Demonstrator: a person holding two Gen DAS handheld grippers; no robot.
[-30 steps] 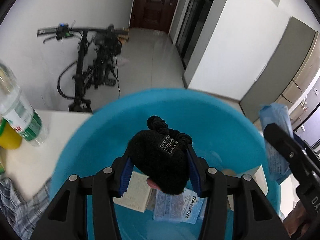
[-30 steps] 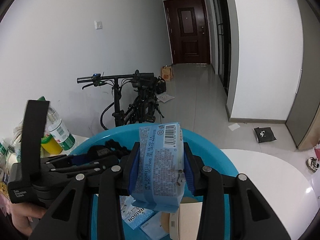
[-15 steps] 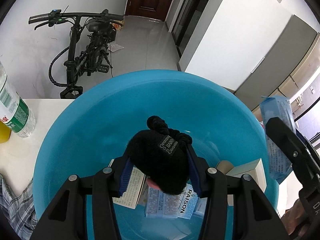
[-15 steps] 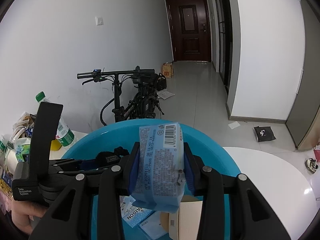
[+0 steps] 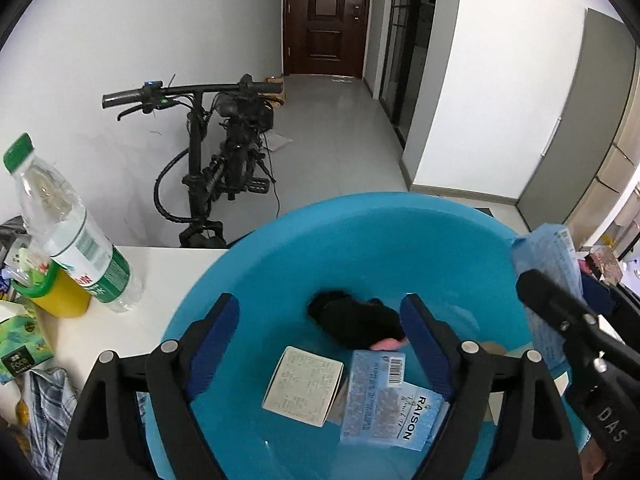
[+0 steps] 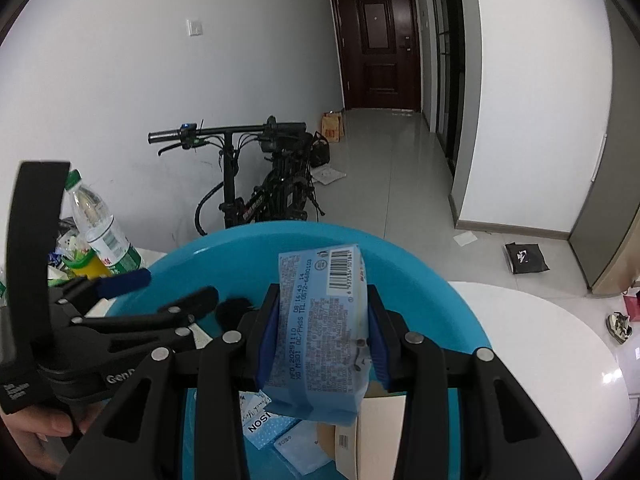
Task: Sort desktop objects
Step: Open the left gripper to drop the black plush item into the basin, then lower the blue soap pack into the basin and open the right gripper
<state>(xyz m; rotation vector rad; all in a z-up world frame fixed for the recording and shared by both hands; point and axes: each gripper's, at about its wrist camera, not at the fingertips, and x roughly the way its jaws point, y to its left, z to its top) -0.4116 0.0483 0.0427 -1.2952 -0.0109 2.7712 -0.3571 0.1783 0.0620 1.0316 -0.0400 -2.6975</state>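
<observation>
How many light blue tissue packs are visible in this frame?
2: one tissue pack clamped in the right gripper above the blue basin, one RAISON pack lying inside it. Others may be hidden underneath.

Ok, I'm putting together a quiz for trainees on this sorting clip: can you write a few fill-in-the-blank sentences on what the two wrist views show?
1. The black fabric item lies inside the blue ____, free of the left gripper, whose jaws are opening.
2. The right gripper is shut on a light blue ____ with a barcode.
3. The clear plastic bottle has a ____ cap.
4. On the floor by the wall stands a black ____.

Missing words: basin; packet; green; bicycle
</observation>
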